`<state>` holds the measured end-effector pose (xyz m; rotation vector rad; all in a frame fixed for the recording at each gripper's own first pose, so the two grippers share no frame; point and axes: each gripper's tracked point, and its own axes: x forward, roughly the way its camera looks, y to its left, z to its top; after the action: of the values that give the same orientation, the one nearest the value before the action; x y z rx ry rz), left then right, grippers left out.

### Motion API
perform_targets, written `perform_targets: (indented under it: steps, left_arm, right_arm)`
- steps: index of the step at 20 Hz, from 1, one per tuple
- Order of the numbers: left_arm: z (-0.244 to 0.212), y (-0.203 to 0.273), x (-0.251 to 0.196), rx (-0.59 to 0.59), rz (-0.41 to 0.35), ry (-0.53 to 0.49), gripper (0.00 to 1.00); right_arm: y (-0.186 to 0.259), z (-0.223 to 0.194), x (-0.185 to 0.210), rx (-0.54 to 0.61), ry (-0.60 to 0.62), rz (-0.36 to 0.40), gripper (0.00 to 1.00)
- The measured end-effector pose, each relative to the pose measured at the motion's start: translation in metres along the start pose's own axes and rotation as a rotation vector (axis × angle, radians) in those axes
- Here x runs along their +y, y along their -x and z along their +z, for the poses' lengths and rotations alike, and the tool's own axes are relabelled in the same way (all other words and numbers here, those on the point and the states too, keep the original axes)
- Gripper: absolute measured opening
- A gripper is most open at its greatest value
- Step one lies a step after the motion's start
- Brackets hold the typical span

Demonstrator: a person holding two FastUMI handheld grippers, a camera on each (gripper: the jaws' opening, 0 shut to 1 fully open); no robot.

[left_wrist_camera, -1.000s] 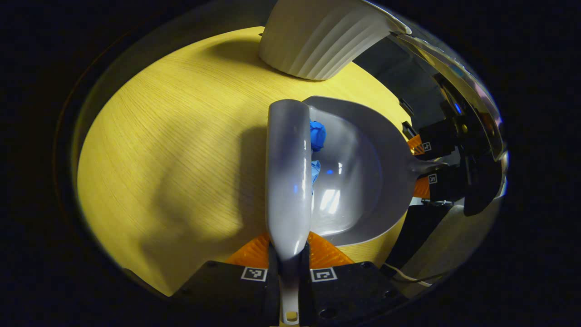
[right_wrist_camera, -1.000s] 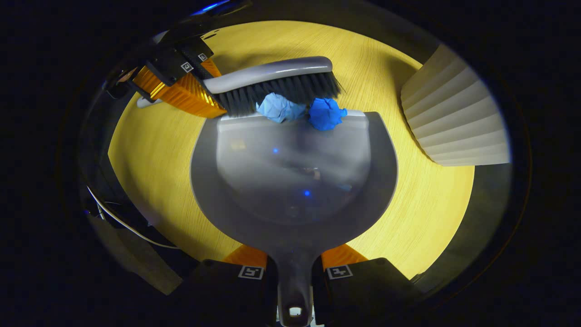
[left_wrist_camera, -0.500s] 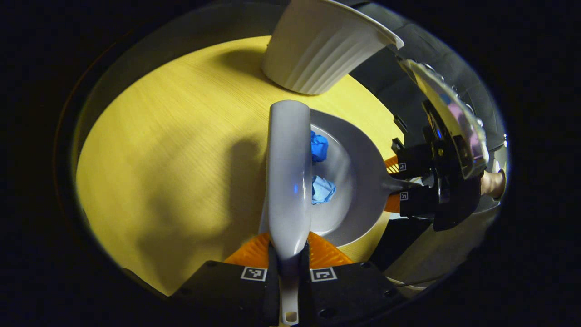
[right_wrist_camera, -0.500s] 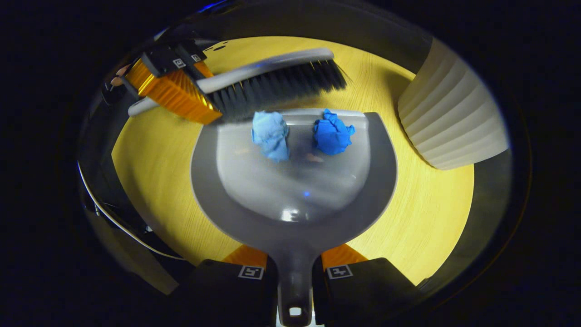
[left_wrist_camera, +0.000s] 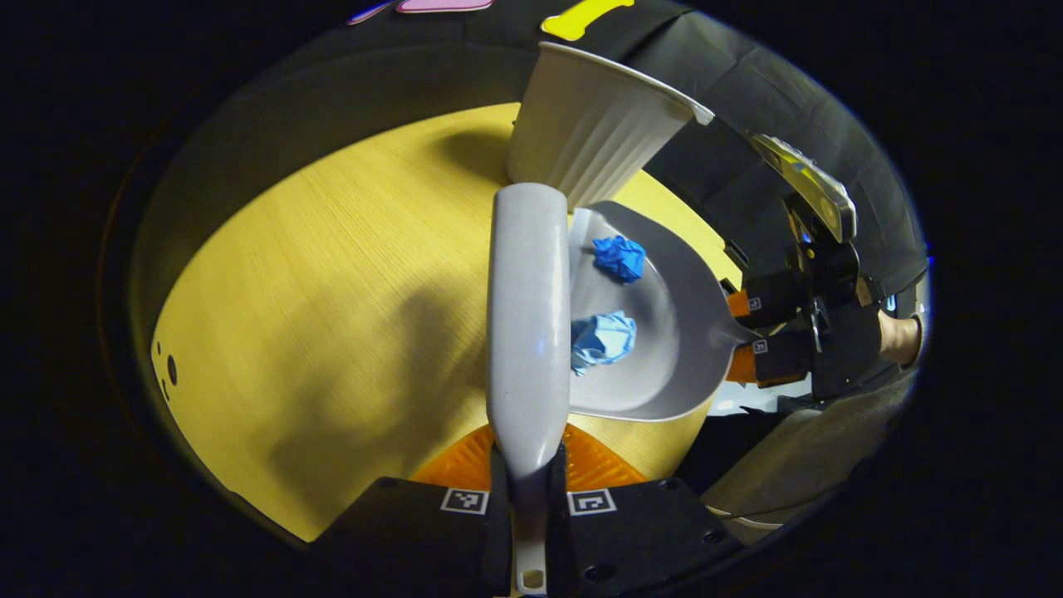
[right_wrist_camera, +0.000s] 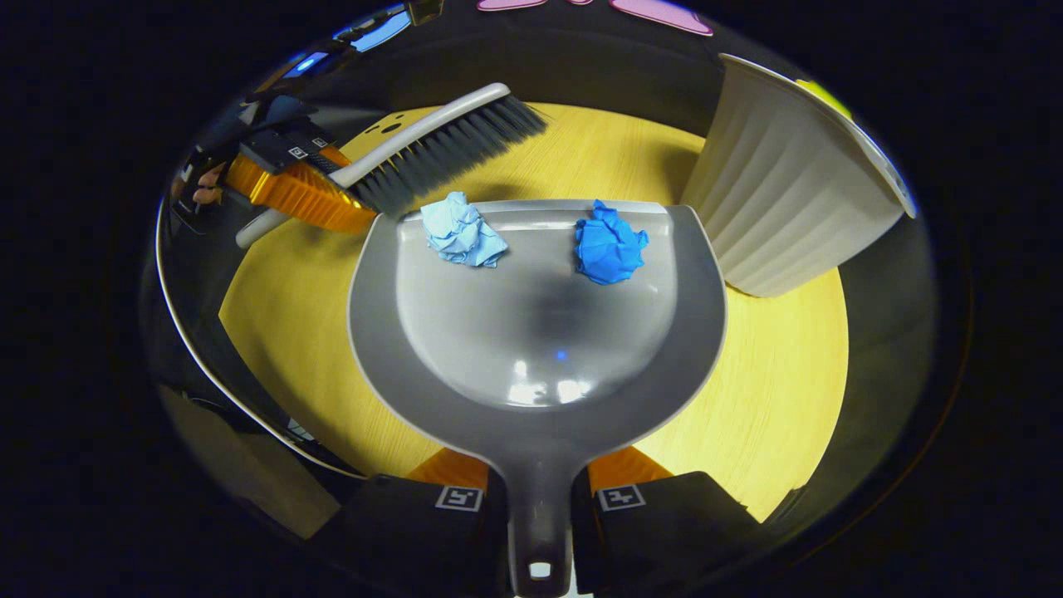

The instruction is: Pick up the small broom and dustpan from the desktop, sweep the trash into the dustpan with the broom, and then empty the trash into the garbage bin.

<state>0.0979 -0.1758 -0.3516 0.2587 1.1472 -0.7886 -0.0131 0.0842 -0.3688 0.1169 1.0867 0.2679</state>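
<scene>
The right claw (right_wrist_camera: 538, 498) is clamped on the handle of the grey dustpan (right_wrist_camera: 540, 365), both fingers pressing it; the handle's end runs out of sight below. In the pan near its front lip lie a pale blue paper ball (right_wrist_camera: 462, 233) and a darker blue paper ball (right_wrist_camera: 609, 243). The left claw (left_wrist_camera: 528, 490) grips the broom (left_wrist_camera: 528, 316) by its handle, its bristles hidden under the grey back in the left gripper view. The ribbed white garbage bin (right_wrist_camera: 789, 208) stands on the yellow surface (right_wrist_camera: 772, 399) just beside the pan, its top cut off.
</scene>
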Motion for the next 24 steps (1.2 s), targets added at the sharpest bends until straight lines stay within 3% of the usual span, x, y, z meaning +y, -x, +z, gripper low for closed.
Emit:
perform_targets:
  steps: [2,5,13,24]
  left_arm:
    - [-0.001,0.001,0.012,-0.01,0.038,-0.014,0.2]
    - [-0.006,0.0,0.013,-0.008,0.035,0.027,0.24]
    - [-0.02,-0.027,0.013,0.008,0.027,0.122,0.2]
    - [-0.026,-0.039,0.01,0.044,0.017,0.138,0.2]
  right_arm:
    - [-0.001,0.002,0.005,-0.019,-0.047,-0.016,0.35]
    - [0.003,0.003,0.014,-0.021,-0.124,-0.05,0.35]
    - [0.002,0.021,0.034,-0.071,-0.245,-0.205,0.35]
    - [-0.018,0.055,0.013,-0.059,-0.268,-0.317,0.35]
